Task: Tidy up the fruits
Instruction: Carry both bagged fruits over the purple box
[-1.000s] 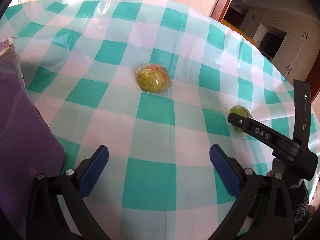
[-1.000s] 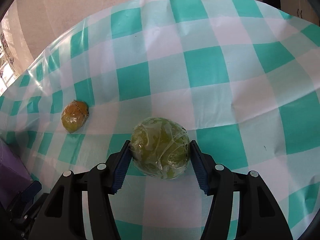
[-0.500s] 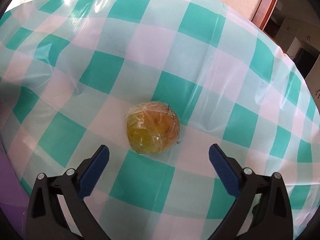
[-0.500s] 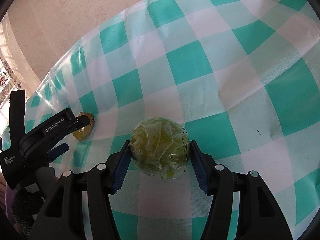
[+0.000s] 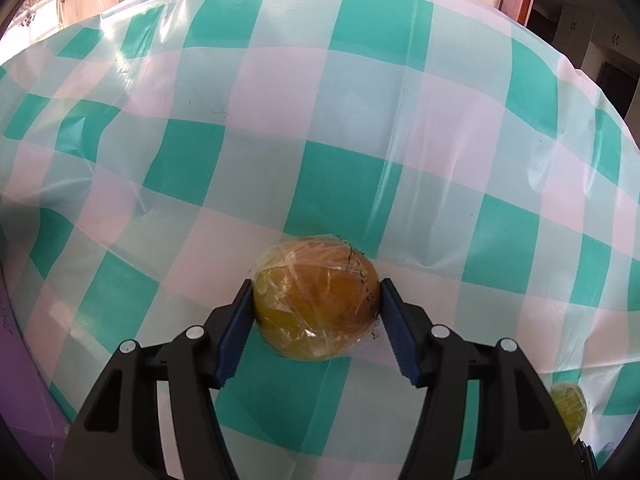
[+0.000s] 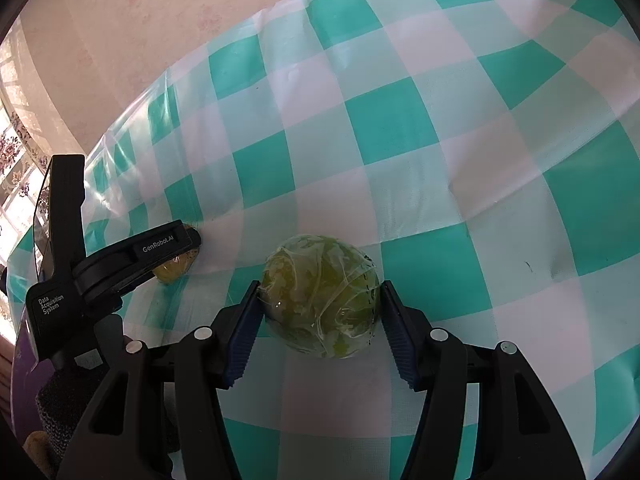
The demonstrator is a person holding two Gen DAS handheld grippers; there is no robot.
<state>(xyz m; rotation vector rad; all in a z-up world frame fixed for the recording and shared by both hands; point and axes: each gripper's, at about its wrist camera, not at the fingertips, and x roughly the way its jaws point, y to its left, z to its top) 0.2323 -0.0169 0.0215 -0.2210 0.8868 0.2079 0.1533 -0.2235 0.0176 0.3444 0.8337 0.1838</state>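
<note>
Two film-wrapped fruits clamped: left gripper point(image 5: 316, 312) pinches yellow-orange round fruit point(image 5: 316, 300), right gripper point(image 6: 320, 312) squeezes green round fruit point(image 6: 320, 296), likely ready for lifting off checked teal-white tablecloth point(image 5: 360, 120).

The checked cloth point(image 5: 360, 128) over the bench was glossy plastic sheeting, creased and catching glare. Both fruits, yellow point(image 5: 316, 298) and green point(image 6: 320, 296), wore crinkled shiny clear film. Each claw point(image 5: 316, 320) was matt black plastic with ribbed blue pads point(image 5: 396, 336) and bright metal rivets point(image 5: 439, 332).
</note>
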